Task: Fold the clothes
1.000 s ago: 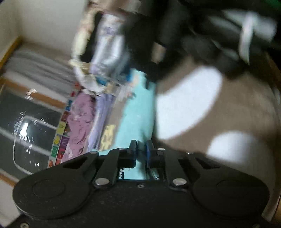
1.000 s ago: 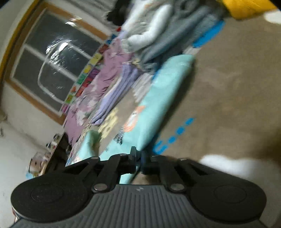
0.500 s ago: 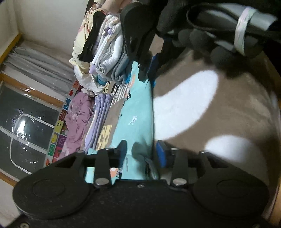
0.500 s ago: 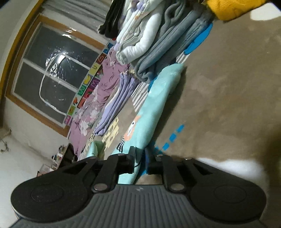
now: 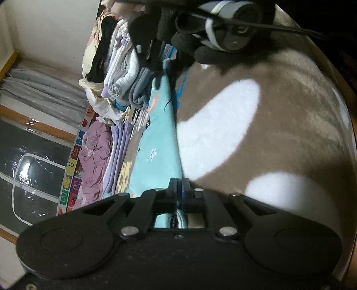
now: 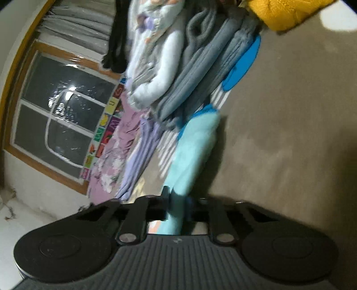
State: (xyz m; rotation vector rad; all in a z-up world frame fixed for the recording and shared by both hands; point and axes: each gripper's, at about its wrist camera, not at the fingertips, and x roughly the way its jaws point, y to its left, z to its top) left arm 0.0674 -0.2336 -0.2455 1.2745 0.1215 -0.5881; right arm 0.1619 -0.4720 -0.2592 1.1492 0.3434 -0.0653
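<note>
Your left gripper (image 5: 179,186) has its fingers pressed together on the near edge of the turquoise garment (image 5: 156,142), pinching the cloth where it meets the brown blanket (image 5: 279,133). The garment lies in a long folded strip running away from you across that blanket, printed with small cartoon figures, its far end just beside a stack of folded clothes (image 5: 125,75).

Your right gripper (image 6: 176,196) is also clamped on the same turquoise garment (image 6: 194,147): the fabric passes between its fingers and they squeeze it, though that view is blurred. From there the strip stretches ahead toward grey knit garments (image 6: 207,67) in the stack, with a blue edge showing under its far tip.

Beside the turquoise strip, on the window side, lie lavender folded pieces (image 5: 116,156) and a purple floral cloth (image 5: 93,160), bordered by a band of coloured letter tiles (image 5: 72,174). A dark window (image 6: 60,116) with a wooden frame stands behind. A yellow fleece item (image 6: 283,13) sits at the top of the right view. In the left view, a gloved hand (image 5: 200,46) holds the other gripper's handle above the far end.
</note>
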